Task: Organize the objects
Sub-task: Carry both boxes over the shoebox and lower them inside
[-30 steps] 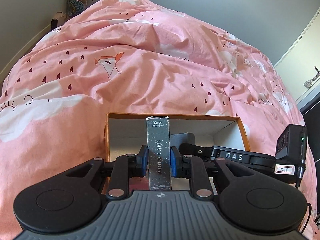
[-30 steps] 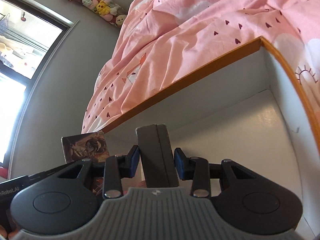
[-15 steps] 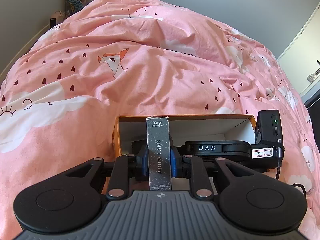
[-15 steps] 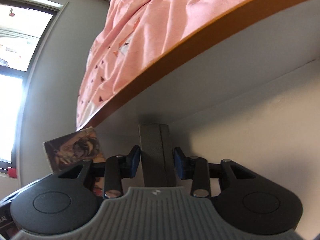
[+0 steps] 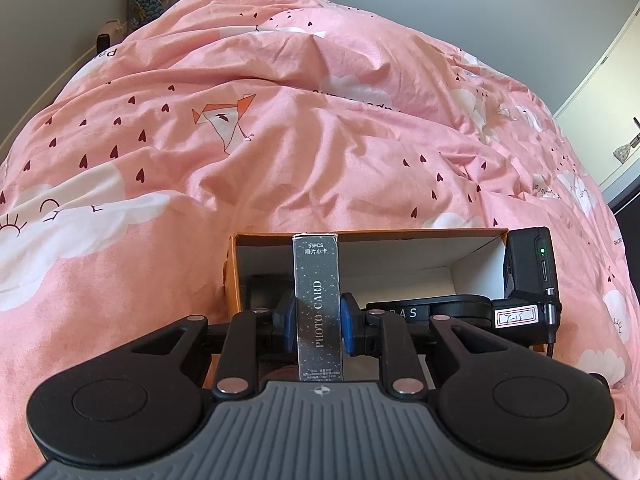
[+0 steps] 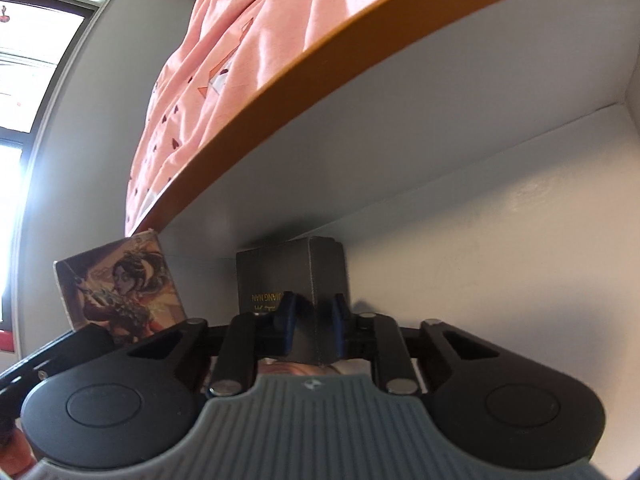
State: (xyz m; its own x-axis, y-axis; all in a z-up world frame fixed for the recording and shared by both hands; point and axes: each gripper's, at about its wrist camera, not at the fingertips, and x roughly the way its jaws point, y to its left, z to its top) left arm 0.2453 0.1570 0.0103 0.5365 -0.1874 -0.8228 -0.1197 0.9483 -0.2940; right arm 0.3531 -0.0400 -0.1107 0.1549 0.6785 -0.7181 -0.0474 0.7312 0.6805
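1. Bed (image 5: 240, 152) w/ pink duvet carries everything; soft surface, so prob. that's why the loose bits go into a rigid tray.
2. Orange box (image 5: 400, 235), white inside, sits on the duvet right ahead of the left gripper (image 5: 318, 322); open top faces up for dropping things in.
3. Right gripper (image 6: 311, 320) is inside the box, low over the floor by the long wall. Its jaws sit either side of a dark card box (image 6: 294, 276) that looks set down near that wall; can't tell if pads still pinch it or have let go.
4. Left gripper jaws are clamped on the photo card box (image 5: 318, 304), upright, held at the box's near edge – my guess, waiting its turn to go in.
5. Views differ: left cam shows the whole box + right tool's body over it; right cam only shows the interior, plus the illustrated face of the left-held box (image 6: 120, 284), which left cam can't see.
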